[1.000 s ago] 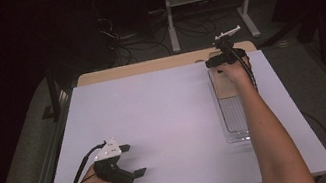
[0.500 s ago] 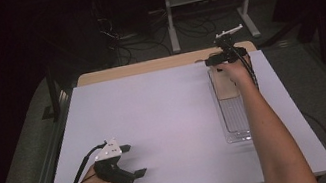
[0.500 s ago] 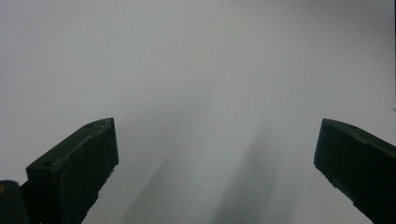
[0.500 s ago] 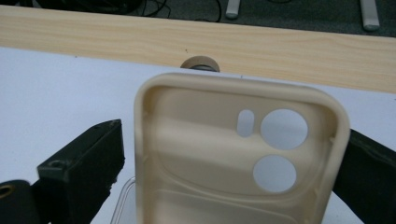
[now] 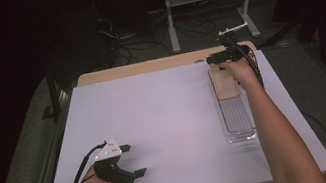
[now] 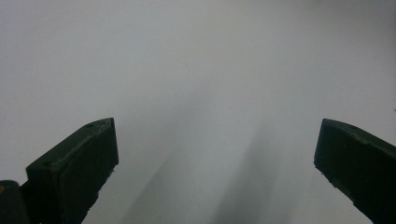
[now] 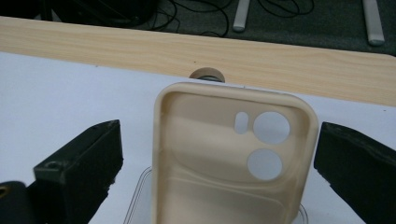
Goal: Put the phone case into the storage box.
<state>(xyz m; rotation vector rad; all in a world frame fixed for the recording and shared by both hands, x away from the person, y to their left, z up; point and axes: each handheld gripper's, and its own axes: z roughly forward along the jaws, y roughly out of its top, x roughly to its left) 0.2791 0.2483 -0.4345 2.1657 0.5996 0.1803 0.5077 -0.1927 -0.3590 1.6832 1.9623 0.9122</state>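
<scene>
Beige phone case (image 7: 233, 158), inner side up with two round camera cut-outs, lies on the clear tray (image 5: 238, 126) at the worktop's (image 5: 165, 116) 1 o'clock. Right hand-held gripper (image 7: 219, 158) straddles it, jaws spread, not touching.

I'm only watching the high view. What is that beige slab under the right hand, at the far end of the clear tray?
Observer: In the right gripper view it is a beige phone case, hollow side up, with two round camera holes.
Operator: Is the gripper squeezing it?
Observer: No. The right gripper has its jaws spread, one on each side of the case, and table shows between one jaw and the case.
Operator: And the other gripper?
Observer: The left gripper is wide open, with bare white table between its jaws.
</scene>
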